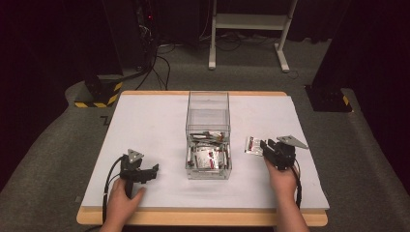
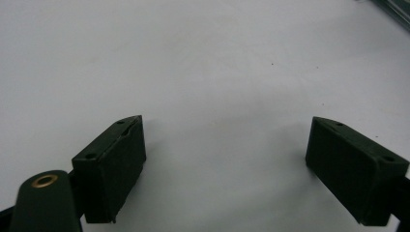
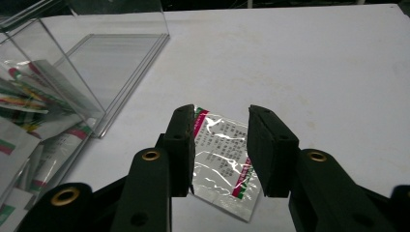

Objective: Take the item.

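In the right gripper view the right hand-held gripper [image 3: 220,150] has its jaws apart, straddling a single sachet [image 3: 220,157] that lies flat on the white bench [image 3: 314,72] at lower centre of the frame; the pads look close to the packet's sides, though whether they touch it yet is hard to tell from this angle. In the high view that sachet [image 1: 253,145] sits at centre right, just beside the clear box [image 1: 208,137] but outside it. The left hand-held gripper [image 1: 145,173] rests at lower left of the high view, jaws wide apart over bare bench, holding nothing. As for progress, the box already holds a heap of similar sachets in its near half, and this looks like the last loose packet, so the job seems nearly done: grasp, lift, drop in. The box wall stands at the upper left of the right gripper view, near the jaws, and must be cleared on the lift; the open bench to the right and toward the far edge gives ample room.
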